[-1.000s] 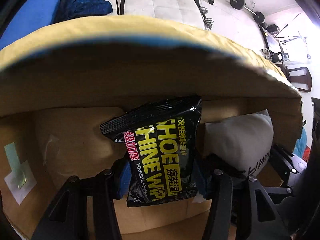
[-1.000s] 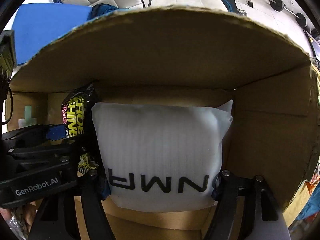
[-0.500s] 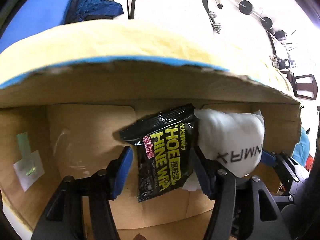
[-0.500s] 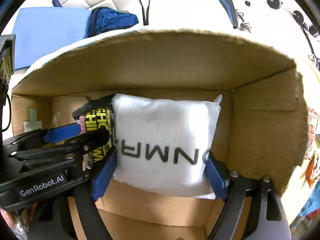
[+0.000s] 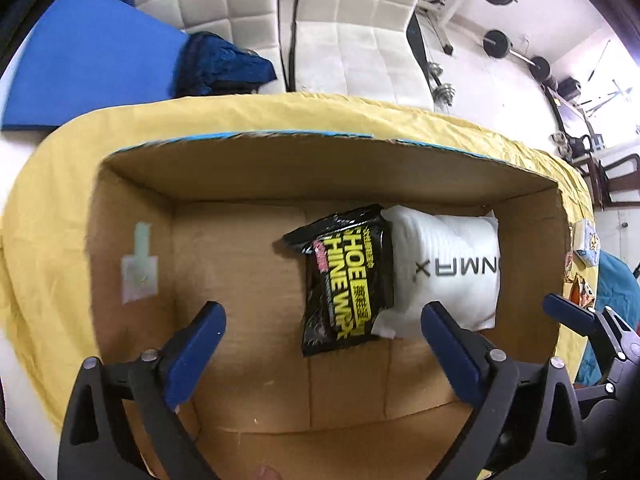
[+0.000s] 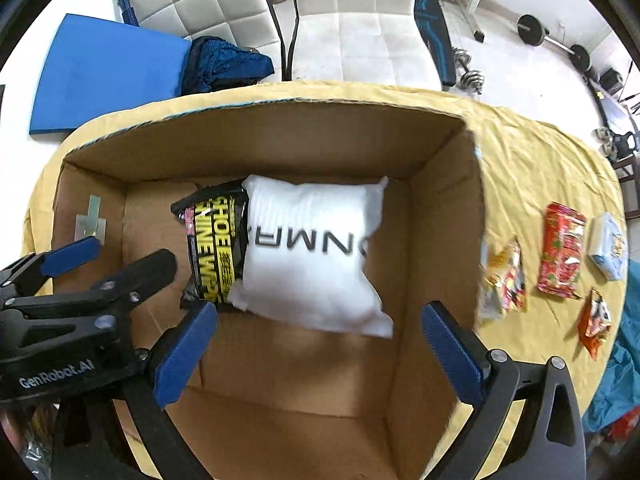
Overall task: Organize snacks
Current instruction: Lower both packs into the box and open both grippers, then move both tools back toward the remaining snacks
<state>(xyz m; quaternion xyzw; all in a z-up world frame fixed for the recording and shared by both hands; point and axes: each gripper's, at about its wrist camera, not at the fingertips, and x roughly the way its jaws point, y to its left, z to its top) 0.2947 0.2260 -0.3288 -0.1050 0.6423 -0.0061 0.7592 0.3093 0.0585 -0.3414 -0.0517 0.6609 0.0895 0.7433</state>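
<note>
An open cardboard box (image 5: 132,216) (image 6: 444,200) stands on a yellow cloth. On its floor lie a black shoe-shine wipes packet (image 5: 346,280) (image 6: 216,248) and, touching its right side, a white pouch (image 5: 444,268) (image 6: 312,252) with black lettering. My left gripper (image 5: 322,344) hovers open above the box floor, nothing between its blue pads. My right gripper (image 6: 318,344) is open too, raised over the box in front of the white pouch. The left gripper's black body shows at the lower left of the right wrist view.
Several snack packets lie on the yellow cloth (image 6: 532,168) right of the box: a red one (image 6: 560,252), a pale blue one (image 6: 610,250), orange ones (image 6: 596,320). Beyond the table are white chairs (image 6: 360,32), a blue mat (image 6: 108,72) and weights.
Both grippers let go of their items, opened wide and pulled up and back out of the box. The black packet and white pouch now rest on the box floor.
</note>
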